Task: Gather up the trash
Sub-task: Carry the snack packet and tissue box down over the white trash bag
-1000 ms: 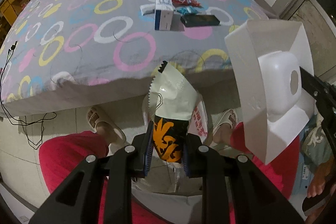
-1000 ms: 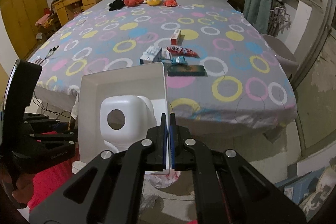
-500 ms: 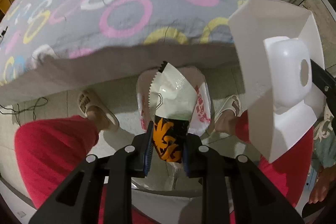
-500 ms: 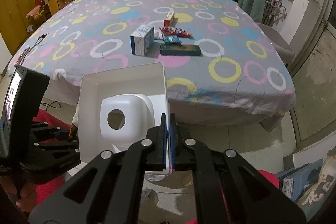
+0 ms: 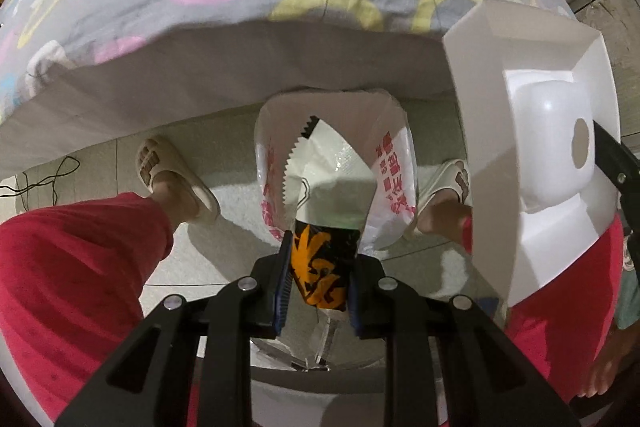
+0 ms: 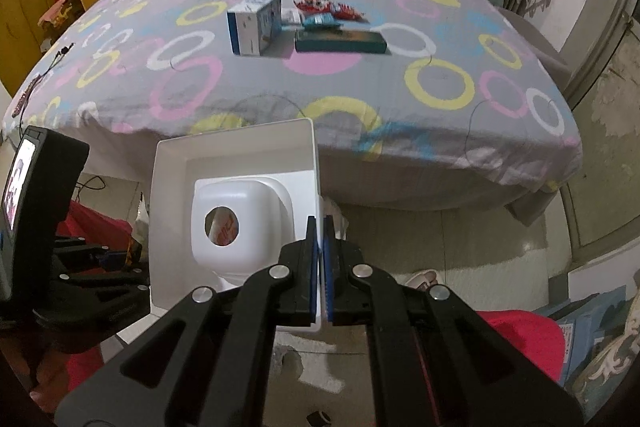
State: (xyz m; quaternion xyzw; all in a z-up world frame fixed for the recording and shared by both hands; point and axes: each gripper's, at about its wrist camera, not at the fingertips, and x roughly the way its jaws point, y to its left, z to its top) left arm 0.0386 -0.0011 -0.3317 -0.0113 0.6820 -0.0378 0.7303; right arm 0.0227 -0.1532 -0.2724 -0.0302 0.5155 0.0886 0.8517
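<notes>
A: Closest to us, our left gripper (image 5: 318,277) is clamped on a black-and-orange snack wrapper (image 5: 324,211), pointing down over the open white plastic bag (image 5: 394,163) on the floor.

B: And our right gripper (image 6: 319,267) is pinched tight on the side wall of the white box tray (image 6: 236,163), which has a moulded insert with a round hole.

A: We see our feet in pale slippers (image 5: 172,171) either side of the bag.

B: Farther off, on the ring-patterned bed (image 6: 440,83), lie a blue-and-white carton (image 6: 254,23), a dark flat box (image 6: 340,41), and what look like small wrappers (image 6: 326,13), though they are blurred.
</notes>
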